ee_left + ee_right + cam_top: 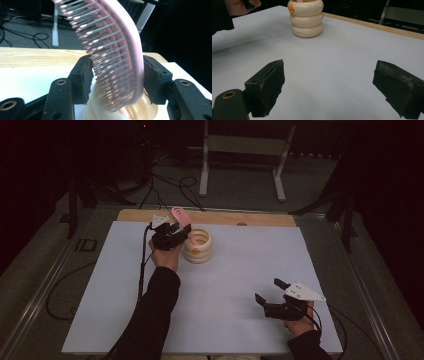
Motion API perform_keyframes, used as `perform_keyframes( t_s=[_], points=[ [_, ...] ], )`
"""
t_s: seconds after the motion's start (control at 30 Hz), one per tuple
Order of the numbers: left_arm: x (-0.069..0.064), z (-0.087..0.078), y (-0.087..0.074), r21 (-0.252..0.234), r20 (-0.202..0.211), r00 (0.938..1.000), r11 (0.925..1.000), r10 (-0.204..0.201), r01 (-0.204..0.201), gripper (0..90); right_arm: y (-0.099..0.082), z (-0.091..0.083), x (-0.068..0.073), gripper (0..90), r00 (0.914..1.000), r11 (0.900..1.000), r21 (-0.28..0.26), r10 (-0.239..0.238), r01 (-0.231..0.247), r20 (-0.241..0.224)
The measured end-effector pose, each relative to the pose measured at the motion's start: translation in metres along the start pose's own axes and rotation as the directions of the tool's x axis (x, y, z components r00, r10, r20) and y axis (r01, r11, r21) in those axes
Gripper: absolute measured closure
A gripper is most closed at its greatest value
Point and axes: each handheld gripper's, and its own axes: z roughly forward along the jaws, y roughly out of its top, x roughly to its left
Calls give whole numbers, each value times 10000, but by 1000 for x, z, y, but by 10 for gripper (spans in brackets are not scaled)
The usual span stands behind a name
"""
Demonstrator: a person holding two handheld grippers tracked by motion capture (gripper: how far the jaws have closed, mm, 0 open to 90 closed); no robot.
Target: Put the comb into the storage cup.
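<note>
A pink hairbrush [180, 214] stands head-up, its handle down inside a cream ringed cup [198, 247] at the back left of the white sheet. My left gripper [181, 233] reaches in from the cup's left. In the left gripper view the brush head [120, 50] stands between the jaws, above the cup's mouth [140, 110]. Bristles brush the left pad [83, 80], a thin gap shows at the right one, and the lower head is blurred. My right gripper [268, 290] rests open and empty near the front right, and its view shows the cup [305, 18] far ahead.
The white sheet [225, 280] covers the table, with a wooden strip [210, 217] along its far edge. Beyond it a white metal stand [245, 150] and loose cables [170, 190] lie on the dark floor. The person's left hand [239, 6] is beside the cup.
</note>
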Motion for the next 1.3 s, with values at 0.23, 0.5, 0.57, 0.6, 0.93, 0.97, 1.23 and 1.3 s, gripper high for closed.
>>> perform_keyframes(
  t_s=[0.23,0.5,0.57,0.6,0.93,0.97,1.23,1.3],
  points=[
    [-2,0,-1,108,-90,9998,9997,204,-203,416,0,0,0,101,10000,10000,6,6,-6,2],
    [-3,4,-5,438,0,9998,9988,207,-207,304,0,0,0,101,10000,10000,19,8,-8,0],
    [-4,4,-6,476,-155,9992,9982,373,-365,269,0,0,0,101,10000,10000,26,9,-9,-2],
    [-5,4,-6,496,-190,9990,9979,416,-406,251,0,0,0,101,10000,10000,27,13,-13,-9],
    [-9,3,-9,636,-166,9965,9947,821,-809,155,0,0,1,101,10000,10000,28,10,-10,-40],
    [-8,2,-9,642,-126,9967,9948,800,-790,151,0,0,0,101,10000,10000,30,15,-15,-41],
    [-7,2,-15,935,-69,9937,9894,1118,-1106,42,0,0,0,101,10000,10000,17,15,-15,-28],
    [-7,1,-16,942,-71,9933,9890,1149,-1138,28,0,0,0,101,10000,10000,34,19,-19,-34]
  ],
)
